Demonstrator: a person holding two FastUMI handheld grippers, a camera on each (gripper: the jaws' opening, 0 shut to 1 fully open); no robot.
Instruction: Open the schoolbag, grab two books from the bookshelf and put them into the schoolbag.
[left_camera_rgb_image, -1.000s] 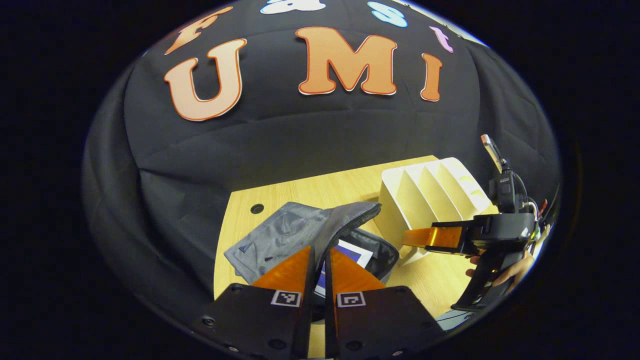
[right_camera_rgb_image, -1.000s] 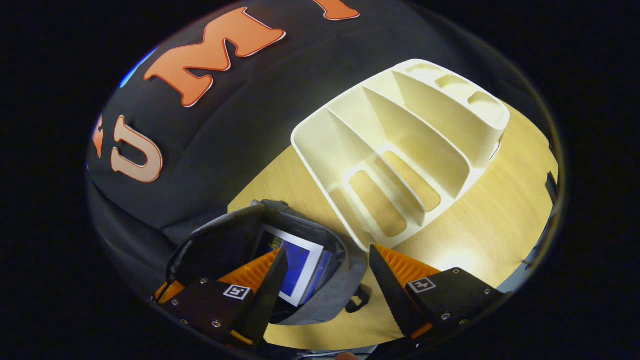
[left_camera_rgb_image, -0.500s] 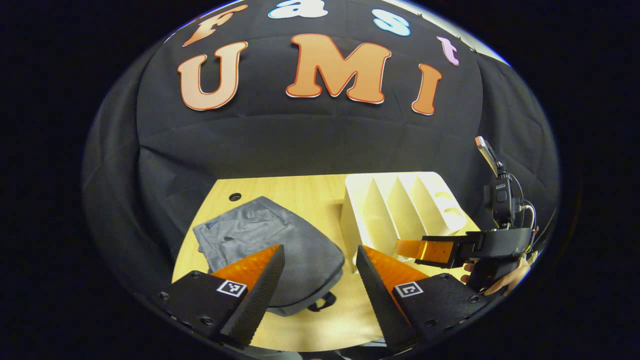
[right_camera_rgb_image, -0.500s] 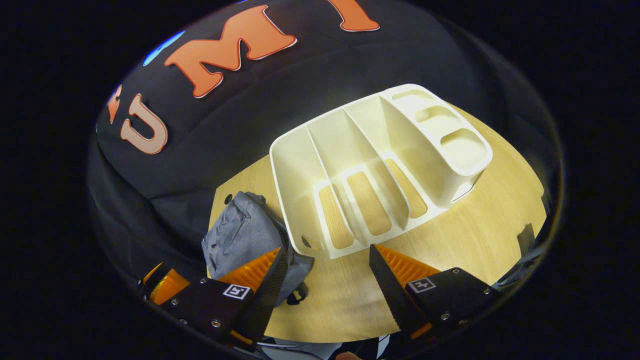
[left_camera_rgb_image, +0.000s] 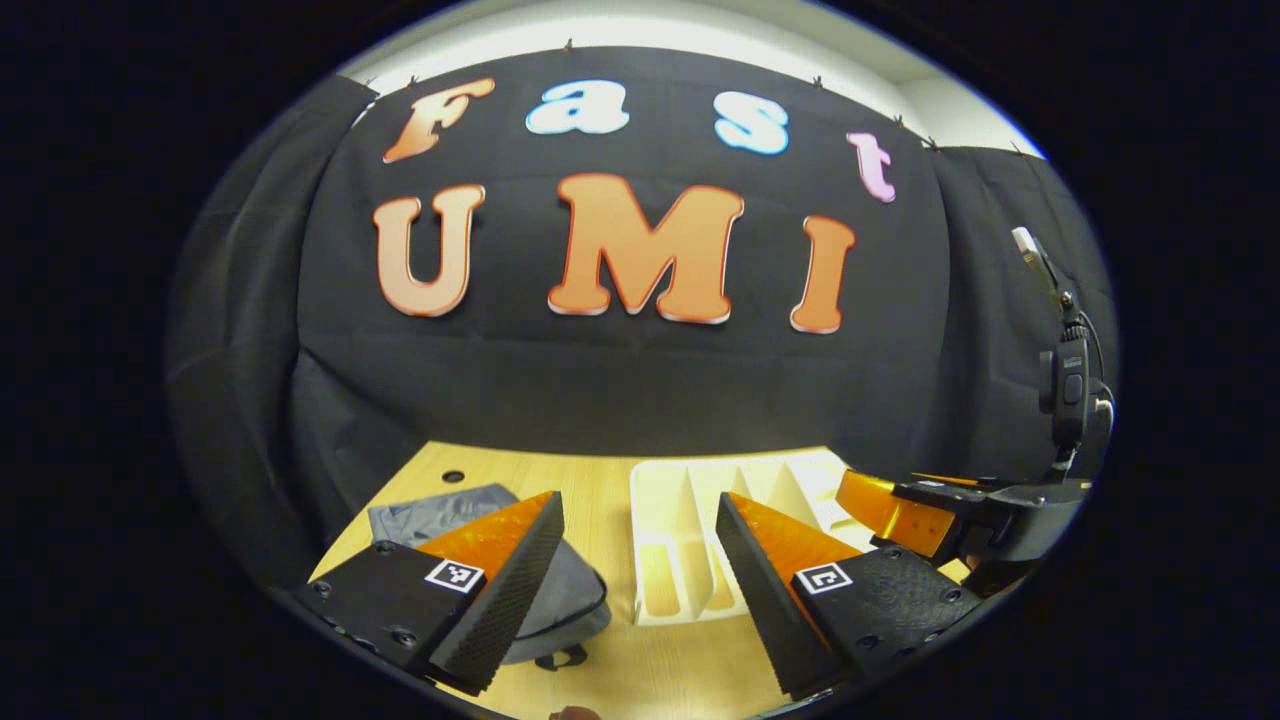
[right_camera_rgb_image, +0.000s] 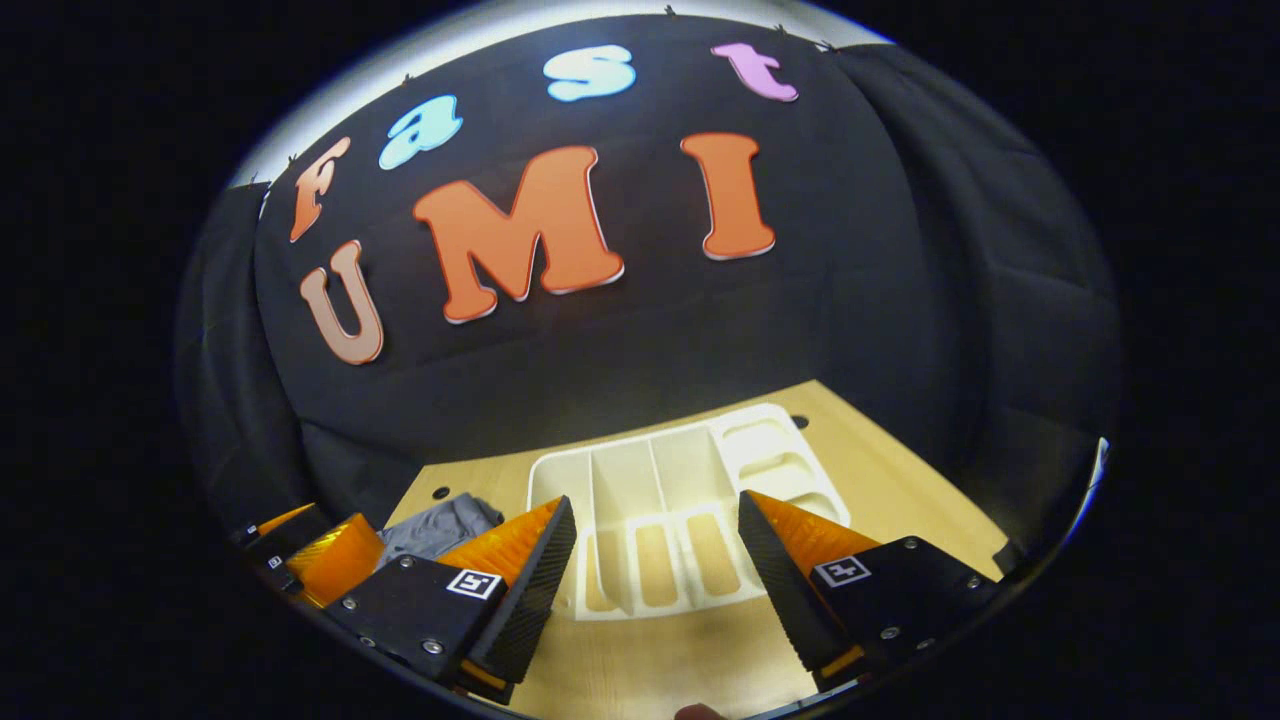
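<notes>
Now both tongs gaping, holding nothing, left tongs (left_camera_rgb_image: 640, 560), right tongs (right_camera_rgb_image: 655, 560), above bookshelf (right_camera_rgb_image: 640, 480)

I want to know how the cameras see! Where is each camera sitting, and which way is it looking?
Left gripper view: rides the left gripper, looks over the schoolbag, the bookshelf and, at the side, the right gripper.
Right gripper view: rides the right gripper, looks over the bookshelf.
Shared: table, bookshelf, schoolbag.

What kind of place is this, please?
Probably a staged recording booth, not a home: a black cloth wall behind a bare wooden table, with only a white bookshelf and a grey schoolbag on it.
</notes>
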